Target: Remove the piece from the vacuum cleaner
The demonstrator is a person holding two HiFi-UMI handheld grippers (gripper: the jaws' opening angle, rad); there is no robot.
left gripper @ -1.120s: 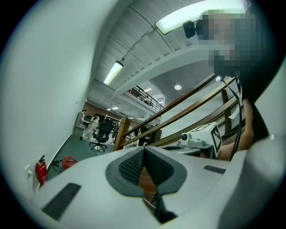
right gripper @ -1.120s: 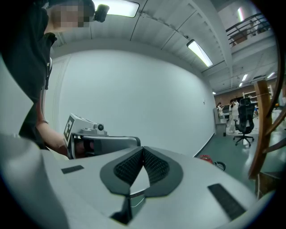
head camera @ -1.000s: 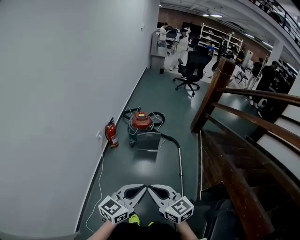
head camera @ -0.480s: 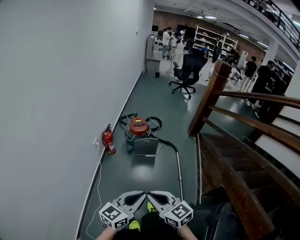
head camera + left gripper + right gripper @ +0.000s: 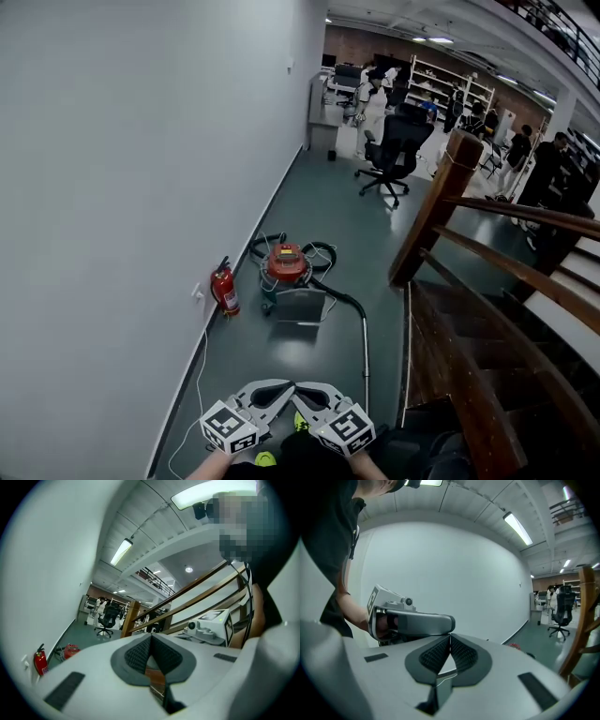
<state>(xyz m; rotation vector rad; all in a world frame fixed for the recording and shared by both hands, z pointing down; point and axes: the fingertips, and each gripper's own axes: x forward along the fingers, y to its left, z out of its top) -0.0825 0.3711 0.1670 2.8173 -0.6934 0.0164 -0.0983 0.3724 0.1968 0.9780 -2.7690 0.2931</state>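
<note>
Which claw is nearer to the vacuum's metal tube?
Right. The right claw is just left of the tube's near end; the left claw is farther left, on the right claw's other side.

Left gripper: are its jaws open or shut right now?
Shut. On the left gripper, the pads meet at the tips, nothing between them.

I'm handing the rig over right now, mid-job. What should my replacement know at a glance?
Left claw: shut, empty.
Right claw: shut, empty; both low in front, tips nearly meeting.
Vacuum cleaner: on the floor ahead by the wall, next to the fire extinguisher; its wand lies toward you.
Done: nothing, vacuum untouched.
Left: walk up, take the piece off.
</note>
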